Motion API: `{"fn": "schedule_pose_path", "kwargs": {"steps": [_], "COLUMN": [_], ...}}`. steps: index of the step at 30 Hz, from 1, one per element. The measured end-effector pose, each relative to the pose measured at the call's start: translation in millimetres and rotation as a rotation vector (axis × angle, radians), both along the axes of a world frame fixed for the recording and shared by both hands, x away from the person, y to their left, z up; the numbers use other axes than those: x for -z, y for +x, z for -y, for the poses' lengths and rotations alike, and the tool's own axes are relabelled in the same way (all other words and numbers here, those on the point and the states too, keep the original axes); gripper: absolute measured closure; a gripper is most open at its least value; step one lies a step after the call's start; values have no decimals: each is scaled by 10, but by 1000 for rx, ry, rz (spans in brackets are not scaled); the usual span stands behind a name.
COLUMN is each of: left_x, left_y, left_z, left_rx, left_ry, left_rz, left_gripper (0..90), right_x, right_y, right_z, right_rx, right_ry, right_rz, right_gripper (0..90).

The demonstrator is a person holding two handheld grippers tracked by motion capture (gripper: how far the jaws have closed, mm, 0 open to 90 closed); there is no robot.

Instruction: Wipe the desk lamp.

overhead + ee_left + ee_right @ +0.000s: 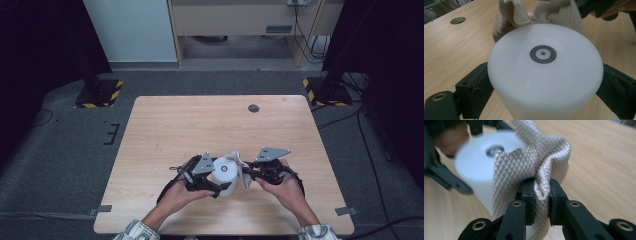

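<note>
A white cylinder (224, 175) with a small dark ring on its top (543, 54) stands on the wooden table (200, 125) near the front edge. My left gripper (212, 187) is shut on the cylinder (544, 82), one jaw on each side. A beige quilted cloth (239, 162) lies bunched against the cylinder's far right side. My right gripper (248, 176) is shut on a fold of that cloth (541, 170), which drapes over the jaws. The cylinder (481, 165) sits blurred behind the cloth in the right gripper view.
A round dark grommet (253, 108) sits in the table near its far edge. Two black stands with yellow-striped bases (100, 92) flank the table's far corners, and cables (370, 145) run over the grey floor to the right.
</note>
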State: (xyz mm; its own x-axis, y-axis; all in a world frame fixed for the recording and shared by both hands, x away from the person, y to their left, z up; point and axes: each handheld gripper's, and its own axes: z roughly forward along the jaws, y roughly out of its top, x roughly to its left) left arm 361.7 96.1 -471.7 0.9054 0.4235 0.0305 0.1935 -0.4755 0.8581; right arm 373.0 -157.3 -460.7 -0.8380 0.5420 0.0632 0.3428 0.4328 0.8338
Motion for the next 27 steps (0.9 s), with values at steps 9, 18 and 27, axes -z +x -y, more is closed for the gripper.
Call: {"fn": "schedule_pose_path", "kwargs": {"steps": [9, 18, 27], "left_x": [5, 5, 3], "left_y": [1, 1, -1], "left_z": [6, 7, 7], "left_rx": [-1, -1, 4], "left_ry": [-1, 2, 11], "left_rz": [-1, 0, 1], "left_gripper": [78, 78, 77], "right_x": [219, 367, 285], "right_y": [110, 180, -22], "right_z": [-89, -149, -87], "right_rx": [2, 6, -9], "right_ry": [-71, -110, -121], "right_rz": [-57, -96, -81], "right_gripper": [780, 781, 779]}}
